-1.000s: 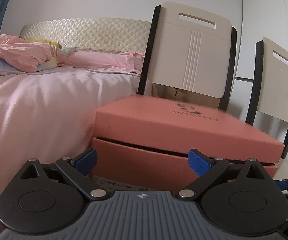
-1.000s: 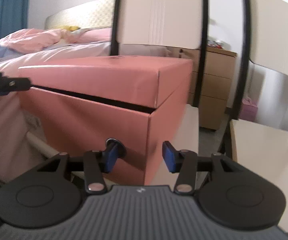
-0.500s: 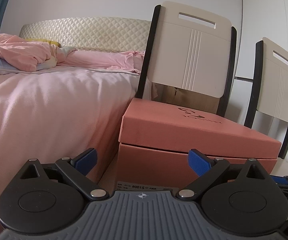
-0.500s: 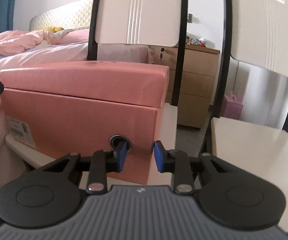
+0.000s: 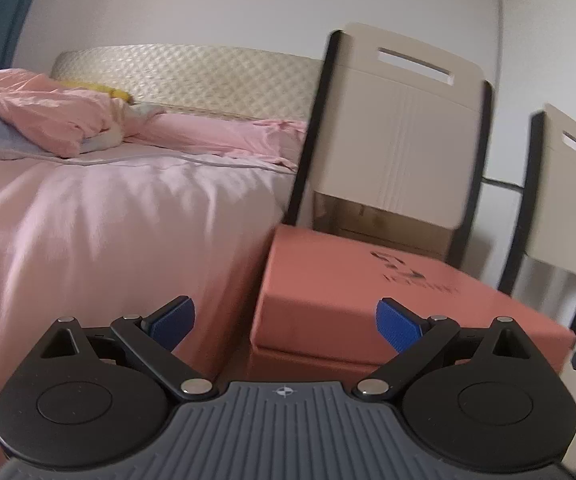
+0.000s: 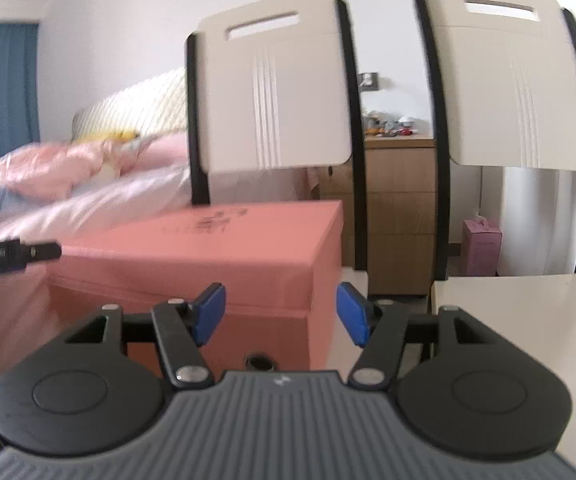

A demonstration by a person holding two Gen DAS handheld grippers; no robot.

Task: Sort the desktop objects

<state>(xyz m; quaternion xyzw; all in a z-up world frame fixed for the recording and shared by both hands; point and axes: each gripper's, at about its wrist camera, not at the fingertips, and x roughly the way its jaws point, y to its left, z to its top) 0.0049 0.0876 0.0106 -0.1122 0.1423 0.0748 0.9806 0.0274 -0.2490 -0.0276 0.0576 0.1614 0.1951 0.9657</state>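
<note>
A salmon-pink lidded box (image 5: pixel 368 304) sits on a chair seat beside the bed, its lid down; it also shows in the right wrist view (image 6: pixel 223 264). My left gripper (image 5: pixel 285 324) is open and empty, back from the box's near left corner. My right gripper (image 6: pixel 279 314) is open and empty, just in front of the box's right end, above a round metal eyelet (image 6: pixel 261 361) in the box wall. The left gripper's tip (image 6: pixel 15 256) shows at the left edge of the right wrist view.
A bed with pink bedding (image 5: pixel 107 208) lies left. Two white chairs with black frames (image 6: pixel 275 92) (image 6: pixel 508 88) stand behind and right; the right chair's seat (image 6: pixel 520 308) is bare. A wooden drawer unit (image 6: pixel 400 216) and a small pink box (image 6: pixel 482 246) stand behind.
Both grippers have pulled back and risen from the box. The box's lid, ajar a second ago, now sits closed. The right gripper's jaws, narrow half a second ago, have opened wide.
</note>
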